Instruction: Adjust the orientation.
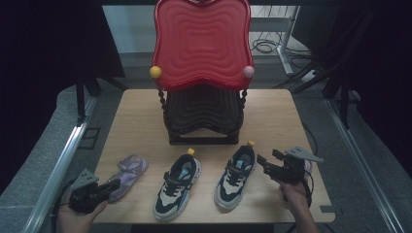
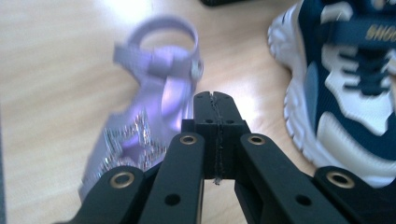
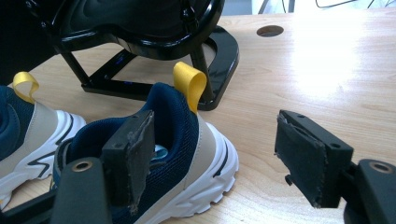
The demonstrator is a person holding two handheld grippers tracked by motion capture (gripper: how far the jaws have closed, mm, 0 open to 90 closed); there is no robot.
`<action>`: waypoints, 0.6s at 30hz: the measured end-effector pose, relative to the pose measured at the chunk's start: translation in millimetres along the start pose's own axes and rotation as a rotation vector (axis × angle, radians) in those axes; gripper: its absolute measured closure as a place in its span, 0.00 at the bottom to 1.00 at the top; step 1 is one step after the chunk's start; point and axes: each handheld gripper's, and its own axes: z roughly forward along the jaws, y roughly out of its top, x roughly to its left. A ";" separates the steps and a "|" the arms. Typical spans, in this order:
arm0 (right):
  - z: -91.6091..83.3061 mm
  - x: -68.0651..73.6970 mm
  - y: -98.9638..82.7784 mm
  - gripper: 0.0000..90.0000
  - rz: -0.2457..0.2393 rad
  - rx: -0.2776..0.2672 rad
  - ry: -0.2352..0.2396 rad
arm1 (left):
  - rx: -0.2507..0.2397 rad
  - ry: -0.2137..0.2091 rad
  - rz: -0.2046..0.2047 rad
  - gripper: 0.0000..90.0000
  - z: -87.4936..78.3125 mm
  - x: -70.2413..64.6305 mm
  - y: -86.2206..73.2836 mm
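Two navy, white and beige sneakers with yellow heel loops lie side by side on the wooden table (image 1: 141, 116), the left one (image 1: 177, 187) and the right one (image 1: 236, 175). A lilac sandal (image 1: 130, 170) with a glittery strap lies further left. My left gripper (image 1: 114, 184) is shut and empty, its tip over the sandal's (image 2: 154, 93) inner edge; whether it touches is unclear. In its own view, the left gripper (image 2: 215, 100) has a sneaker (image 2: 345, 88) to its right. My right gripper (image 1: 269, 158) is open beside the right sneaker's heel. That heel (image 3: 187, 135) sits just behind the right gripper (image 3: 212, 135), by one pad (image 3: 133, 149).
A two-tier stand with a red wavy top tray (image 1: 201, 43) and a black lower tray (image 1: 203, 116) stands at the back middle; its black base (image 3: 140, 79) is just beyond the sneakers. A small pale lilac thing (image 1: 307, 166) peeks out behind the right gripper. A hole (image 3: 270, 31) marks the tabletop.
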 end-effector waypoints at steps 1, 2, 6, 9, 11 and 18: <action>0.0 0.0 0.0 0.32 0.000 0.000 0.000 | 0.012 0.000 -0.005 1.00 2.3 0.6 -3.5; 0.4 0.0 -0.1 0.32 0.000 0.001 0.000 | 0.029 -0.005 -0.014 1.00 5.7 1.5 -7.4; 3.2 -0.6 -2.1 0.32 0.020 0.001 -0.016 | 0.089 0.000 -0.017 1.00 15.3 0.1 -12.4; 3.7 -0.7 -3.7 0.32 0.017 0.011 -0.027 | 0.098 -0.009 -0.016 1.00 19.3 -1.9 -12.9; 2.8 -1.4 -3.9 0.32 0.016 0.005 -0.034 | 0.112 -0.004 -0.014 1.00 22.2 -2.3 -14.6; 1.8 0.9 -3.8 0.32 -0.005 0.014 -0.046 | 0.133 0.000 -0.043 1.00 27.4 -1.3 -29.0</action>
